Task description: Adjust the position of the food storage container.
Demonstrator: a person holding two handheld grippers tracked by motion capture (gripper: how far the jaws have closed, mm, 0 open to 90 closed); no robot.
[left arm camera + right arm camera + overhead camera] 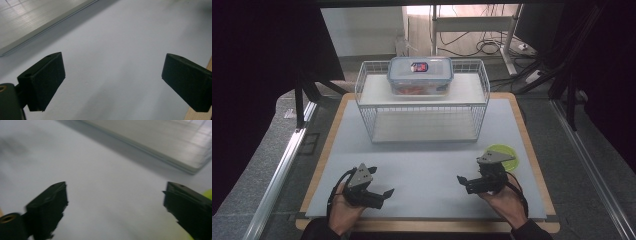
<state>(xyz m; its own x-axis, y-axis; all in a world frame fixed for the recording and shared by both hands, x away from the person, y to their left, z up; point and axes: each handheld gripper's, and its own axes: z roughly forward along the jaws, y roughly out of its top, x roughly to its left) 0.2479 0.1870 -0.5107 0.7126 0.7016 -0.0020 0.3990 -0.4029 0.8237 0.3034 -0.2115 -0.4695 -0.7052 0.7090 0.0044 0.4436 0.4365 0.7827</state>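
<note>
Both hands sit low at the near edge of the pale grey mat [427, 165] that covers the wood-edged table [532, 150], w/ nothing gripped. The left gripper [382, 189], black w/ a grey three-cornered plate on top, lies in the person's left hand [343, 205] near the front-left of the mat, tips aimed right toward the centre; in the left gripper view its jaws stand wide apart, released, bare mat between them and a strip of wood edge at the lower right. The right gripper [463, 181], same build, is in the right hand [504, 200] at the front-right, tips aimed left toward the centre; in the right gripper view (blurred) its jaws are also spread wide, empty, mat between them. The two grippers face each other, well apart. Nearest thing to the right gripper is a small round lime-green dish [507, 156], on the mat just behind it and partly covered by its top plate; a sliver of the green shows by the right-hand jaw in the right gripper view. Further back, mid-table, stands a white wire rack w/ two shelves [422, 102]; on its upper shelf sits a clear plastic food box w/ a blue-rimmed lid [420, 75], reddish contents inside, label on the lid too small to read. Lower shelf edge of the rack shows in both gripper views.
</note>
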